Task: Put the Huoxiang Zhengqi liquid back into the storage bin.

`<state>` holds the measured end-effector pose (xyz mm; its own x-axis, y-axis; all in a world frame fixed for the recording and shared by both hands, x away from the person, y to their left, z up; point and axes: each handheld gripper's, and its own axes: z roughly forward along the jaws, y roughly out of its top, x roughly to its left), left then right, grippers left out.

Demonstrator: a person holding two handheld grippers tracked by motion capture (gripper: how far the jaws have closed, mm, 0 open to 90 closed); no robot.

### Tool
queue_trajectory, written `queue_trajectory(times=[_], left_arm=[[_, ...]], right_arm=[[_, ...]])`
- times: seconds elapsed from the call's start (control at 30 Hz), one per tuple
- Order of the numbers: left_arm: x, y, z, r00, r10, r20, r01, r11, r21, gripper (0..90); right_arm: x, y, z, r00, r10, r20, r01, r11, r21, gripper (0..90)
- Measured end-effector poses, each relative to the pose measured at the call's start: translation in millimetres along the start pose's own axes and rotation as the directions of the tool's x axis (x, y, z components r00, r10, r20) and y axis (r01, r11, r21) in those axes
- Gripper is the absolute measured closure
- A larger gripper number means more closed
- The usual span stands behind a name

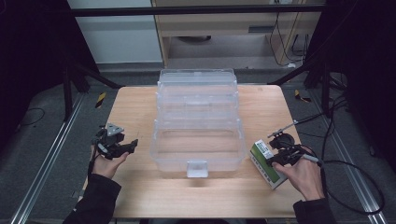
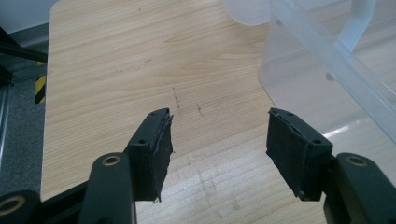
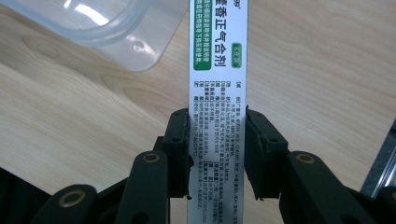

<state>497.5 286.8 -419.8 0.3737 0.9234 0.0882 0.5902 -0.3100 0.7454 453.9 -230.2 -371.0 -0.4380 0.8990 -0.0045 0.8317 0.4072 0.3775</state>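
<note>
Medicine box (image 3: 218,93) sits gripped between right gripper (image 3: 217,140) fingers (image 3: 180,140).

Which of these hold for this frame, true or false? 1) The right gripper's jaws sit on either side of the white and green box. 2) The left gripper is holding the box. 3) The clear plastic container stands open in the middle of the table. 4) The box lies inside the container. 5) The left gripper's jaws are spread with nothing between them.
1) True: the right gripper has its pads against the narrow sides of the white and green box.
2) False: the left gripper holds nothing.
3) True: the clear plastic container stands open mid-table.
4) False: the box lies on the table, right of the container.
5) True.
</note>
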Motion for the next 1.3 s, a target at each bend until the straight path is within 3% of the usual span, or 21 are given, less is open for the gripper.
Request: queue_trajectory(times=[0.23,0.53,1.0,1.3], left_arm=[[0.0,-0.3,0.4,1.0,-0.001,-0.001,0.001,1.0,0.002,39.5],[0.0,-0.5,0.5,1.0,-0.002,0.0,0.002,1.0,0.003,39.5],[1.3,-1.7,2.0,1.0,-0.002,-0.001,0.002,1.0,0.008,39.4],[2.0,-1.9,1.6,1.0,-0.005,-0.003,0.005,1.0,0.007,39.3]], right_arm=[[-4.2,0.5,-15.6,0.9995,0.006,0.032,-0.003,0.995,-0.099,64.3],[-7.1,6.2,-33.1,0.9992,0.015,0.037,-0.008,0.983,-0.184,64.4],[-0.8,22.0,-55.1,0.999,-0.014,0.042,0.026,0.961,-0.276,64.4],[9.2,34.1,-67.2,0.9975,-0.06,0.038,0.069,0.945,-0.32,64.5]])
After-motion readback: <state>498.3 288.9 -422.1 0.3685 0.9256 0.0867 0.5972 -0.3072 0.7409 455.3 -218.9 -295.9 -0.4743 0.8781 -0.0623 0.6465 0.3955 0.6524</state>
